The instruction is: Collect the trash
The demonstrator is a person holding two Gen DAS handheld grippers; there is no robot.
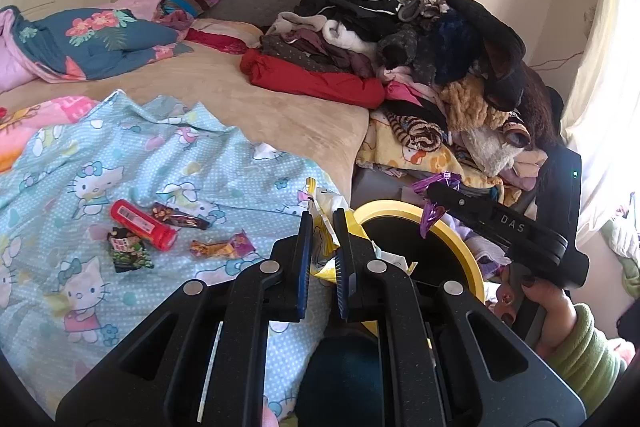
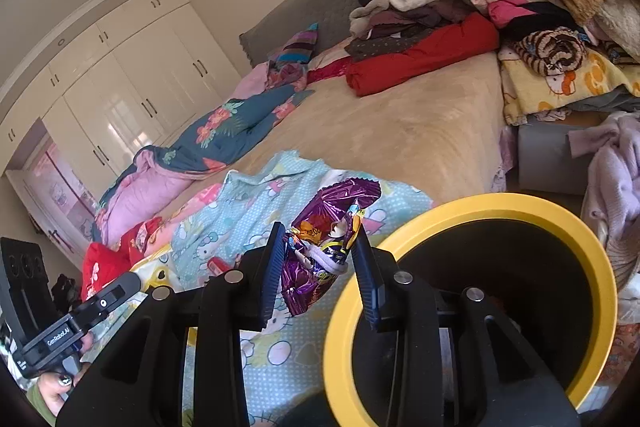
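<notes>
My left gripper (image 1: 323,223) is shut on a yellow and white snack wrapper (image 1: 325,241), held beside the yellow rim of a black trash bin (image 1: 460,239). My right gripper (image 2: 319,239) is shut on a purple foil wrapper (image 2: 320,247), held next to the bin's rim (image 2: 472,205); it also shows in the left wrist view (image 1: 434,201). On the Hello Kitty sheet (image 1: 100,163) lie a red tube (image 1: 142,225), a dark wrapper (image 1: 180,215), a black-green packet (image 1: 129,249) and an orange-purple wrapper (image 1: 224,248).
A tall pile of clothes (image 1: 420,39) and a red garment (image 1: 312,83) sit at the bed's far right. A floral quilt (image 1: 92,39) lies far left. White wardrobes (image 2: 132,79) stand beyond the bed. A lilac garment (image 2: 616,179) hangs right of the bin.
</notes>
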